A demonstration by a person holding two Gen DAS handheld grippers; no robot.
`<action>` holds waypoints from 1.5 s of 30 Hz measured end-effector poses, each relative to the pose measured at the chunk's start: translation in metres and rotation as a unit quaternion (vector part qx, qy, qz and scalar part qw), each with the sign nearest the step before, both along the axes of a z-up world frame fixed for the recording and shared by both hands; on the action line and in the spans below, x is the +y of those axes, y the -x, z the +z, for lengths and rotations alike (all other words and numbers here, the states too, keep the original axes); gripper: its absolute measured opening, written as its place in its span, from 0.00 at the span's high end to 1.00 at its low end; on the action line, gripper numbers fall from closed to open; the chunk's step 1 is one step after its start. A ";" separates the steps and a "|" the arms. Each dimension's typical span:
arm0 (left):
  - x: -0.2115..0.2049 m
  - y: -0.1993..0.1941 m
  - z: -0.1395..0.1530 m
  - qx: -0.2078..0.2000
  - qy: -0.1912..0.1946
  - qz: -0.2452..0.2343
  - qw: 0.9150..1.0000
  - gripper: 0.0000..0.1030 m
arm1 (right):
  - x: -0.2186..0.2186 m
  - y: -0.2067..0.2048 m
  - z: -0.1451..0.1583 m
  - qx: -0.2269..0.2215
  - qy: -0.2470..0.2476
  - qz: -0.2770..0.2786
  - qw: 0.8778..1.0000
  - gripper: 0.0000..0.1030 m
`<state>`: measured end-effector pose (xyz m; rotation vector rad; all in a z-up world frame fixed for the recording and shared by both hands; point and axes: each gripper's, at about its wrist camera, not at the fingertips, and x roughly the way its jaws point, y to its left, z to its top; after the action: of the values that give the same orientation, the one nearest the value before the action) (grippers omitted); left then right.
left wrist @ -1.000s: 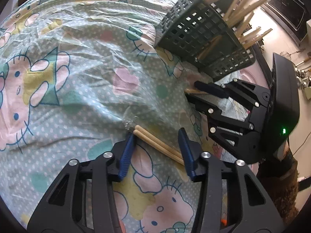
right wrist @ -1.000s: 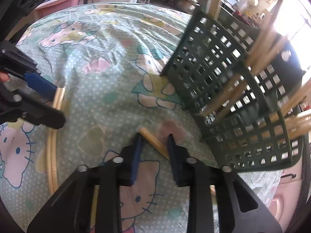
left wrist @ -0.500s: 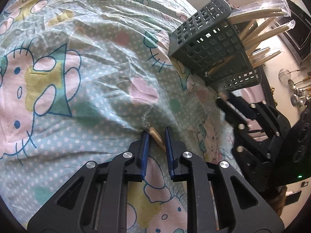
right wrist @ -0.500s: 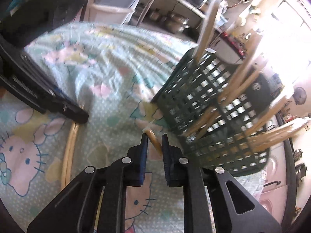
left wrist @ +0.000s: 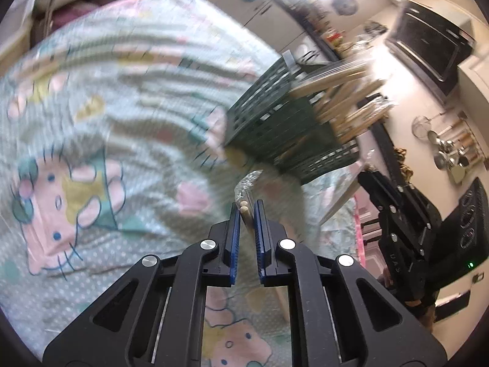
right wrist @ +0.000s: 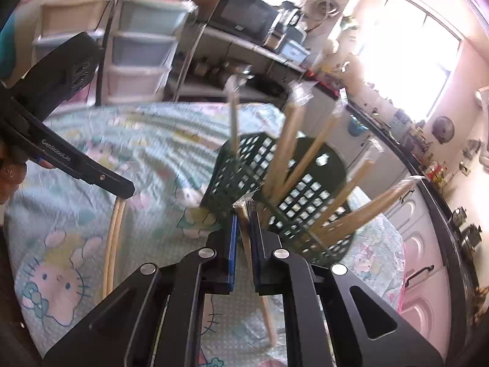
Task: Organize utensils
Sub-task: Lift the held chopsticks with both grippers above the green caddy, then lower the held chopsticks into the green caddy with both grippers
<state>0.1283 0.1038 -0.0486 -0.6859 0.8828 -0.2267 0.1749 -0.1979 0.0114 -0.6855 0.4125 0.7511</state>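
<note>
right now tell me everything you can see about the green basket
The green basket is a dark green plastic holder with gridded, square-holed walls and at least two compartments. It stands on the cartoon-print tablecloth, open top up. Several pale wooden chopstick pairs, some in clear wrappers, lean out of it at angles. The right gripper, shut on another wrapped pair, is just in front of it. The left wrist view shows it blurred.

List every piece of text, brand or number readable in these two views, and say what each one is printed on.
"GenRobot.AI": white print on the black finger arm of the left gripper, seen from the right wrist view; small, so the spelling is approximate.
"UAS": faint embossed letters on the black body of the right gripper, seen from the left wrist view; only partly legible.
Nothing else is readable; the patterned cartoon-cat tablecloth is motion-blurred.
</note>
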 end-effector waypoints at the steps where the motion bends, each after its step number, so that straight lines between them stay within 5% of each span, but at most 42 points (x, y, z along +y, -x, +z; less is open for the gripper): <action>1: -0.002 0.001 0.008 -0.014 -0.004 -0.003 1.000 0.95 | -0.002 0.001 0.003 -0.001 -0.006 -0.003 1.000 0.93; 22: -0.057 -0.024 0.125 -0.165 -0.064 -0.039 0.983 0.97 | -0.054 -0.010 0.078 0.003 -0.172 -0.069 0.983 0.95; 45: -0.080 -0.036 0.230 -0.295 -0.115 -0.011 0.948 0.97 | -0.088 -0.015 0.171 -0.062 -0.322 -0.082 0.941 0.95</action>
<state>0.1643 0.0236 0.1811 -0.3539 0.3328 -0.3217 0.1897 -0.2856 0.1821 -0.0780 0.0879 0.6283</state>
